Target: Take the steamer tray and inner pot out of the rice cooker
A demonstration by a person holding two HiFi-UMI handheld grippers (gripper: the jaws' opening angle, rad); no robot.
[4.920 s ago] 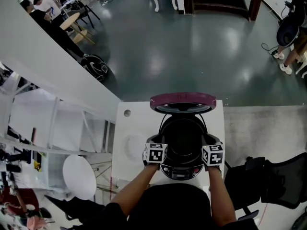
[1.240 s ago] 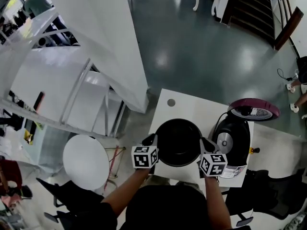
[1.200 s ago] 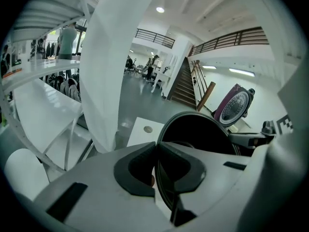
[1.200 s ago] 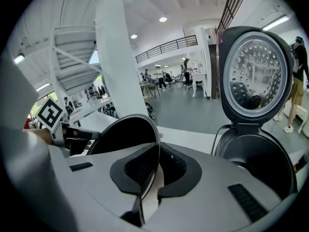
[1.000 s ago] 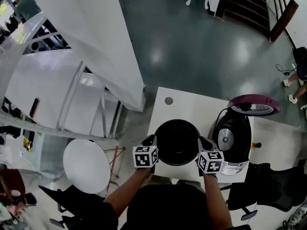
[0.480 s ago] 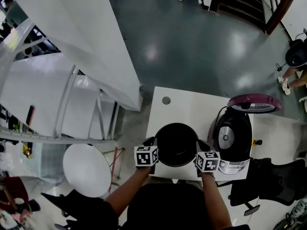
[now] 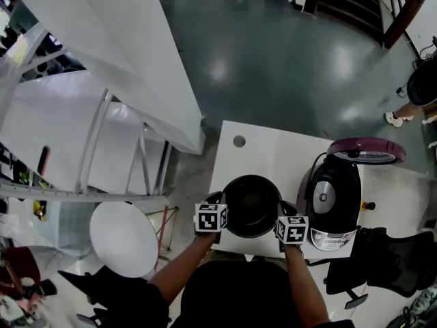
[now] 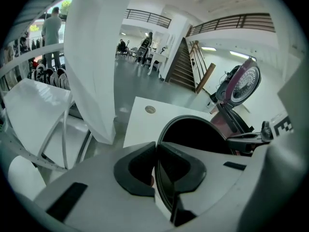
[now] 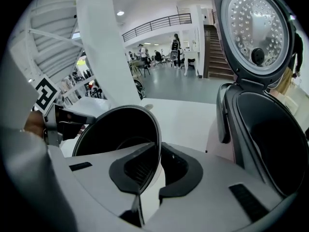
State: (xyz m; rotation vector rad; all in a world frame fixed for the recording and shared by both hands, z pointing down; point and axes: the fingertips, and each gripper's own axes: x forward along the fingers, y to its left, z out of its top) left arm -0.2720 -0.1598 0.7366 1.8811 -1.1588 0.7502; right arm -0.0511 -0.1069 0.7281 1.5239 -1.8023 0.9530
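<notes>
At the counter's (image 7: 273, 157) near edge, beside the cooker (image 7: 334, 203), you pinch opposite sides of the pot (image 7: 251, 205) rim for balance: left hand-held gripper (image 8: 155, 163) clamped, right hand-held gripper (image 9: 159, 166) just easing open around it.

Table (image 7: 266, 157), as I log it from here:
- Inner pot (image 7: 252, 205): over front edge, centre-L; can't tell if it's set down.
- Rice cooker (image 7: 332, 200): on table, just R of pot.
- Lid (image 7: 366, 149): up, at cooker's rear.
- Cable hole (image 7: 239, 141): in tabletop, behind pot.
- Round stool (image 7: 123, 238): on floor, L of table.
- Office chair (image 7: 382, 262): on floor, front-R.
- Staircase (image 7: 355, 5): far back R.
</notes>
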